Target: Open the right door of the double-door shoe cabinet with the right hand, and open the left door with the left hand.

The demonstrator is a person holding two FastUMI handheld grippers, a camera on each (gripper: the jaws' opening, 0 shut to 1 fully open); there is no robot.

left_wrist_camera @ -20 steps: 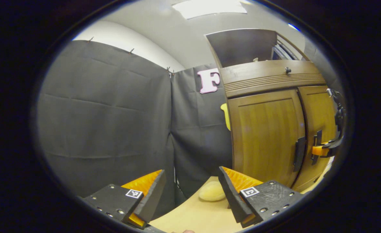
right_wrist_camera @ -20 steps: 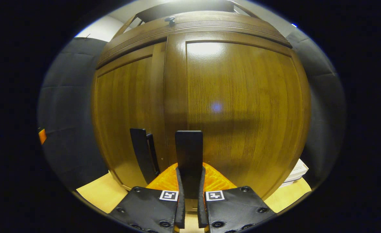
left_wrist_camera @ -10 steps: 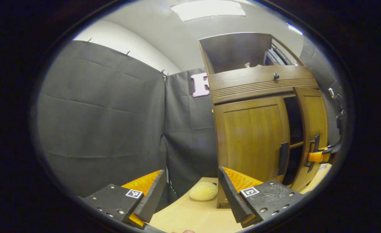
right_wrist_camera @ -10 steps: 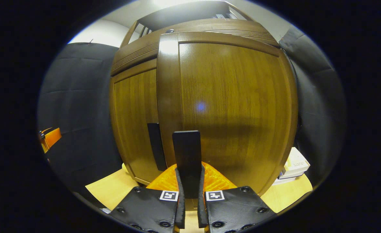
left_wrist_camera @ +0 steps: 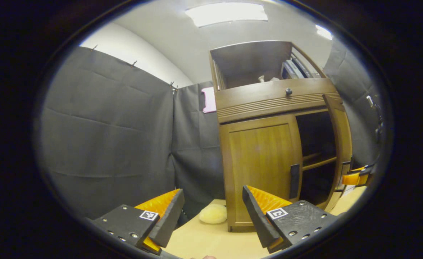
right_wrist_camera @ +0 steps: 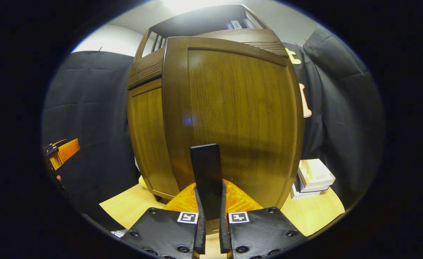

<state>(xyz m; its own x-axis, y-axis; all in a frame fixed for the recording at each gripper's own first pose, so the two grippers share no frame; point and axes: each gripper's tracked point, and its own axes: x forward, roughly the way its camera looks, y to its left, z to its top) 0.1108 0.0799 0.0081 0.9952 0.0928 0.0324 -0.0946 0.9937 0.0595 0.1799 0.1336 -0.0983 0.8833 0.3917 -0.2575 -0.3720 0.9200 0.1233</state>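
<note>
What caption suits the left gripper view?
Left gripper open, facing cabinet: left door shut, right door swung open.

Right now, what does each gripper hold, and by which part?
The right gripper clamps the right door by its handle. The left gripper holds nothing.

We see black cloth walls [left_wrist_camera: 107,136] hung from clips along their top edge, meeting at a corner seam, with a white wall [left_wrist_camera: 139,54] rising above them. The ceiling [left_wrist_camera: 197,39] is pale grey and carries a bright rectangular light panel [left_wrist_camera: 226,12]. Below, we see a light wooden tabletop [left_wrist_camera: 204,239], and on it a pale rounded lump [left_wrist_camera: 212,213] and a small stack of white boxes [right_wrist_camera: 314,178].
</note>
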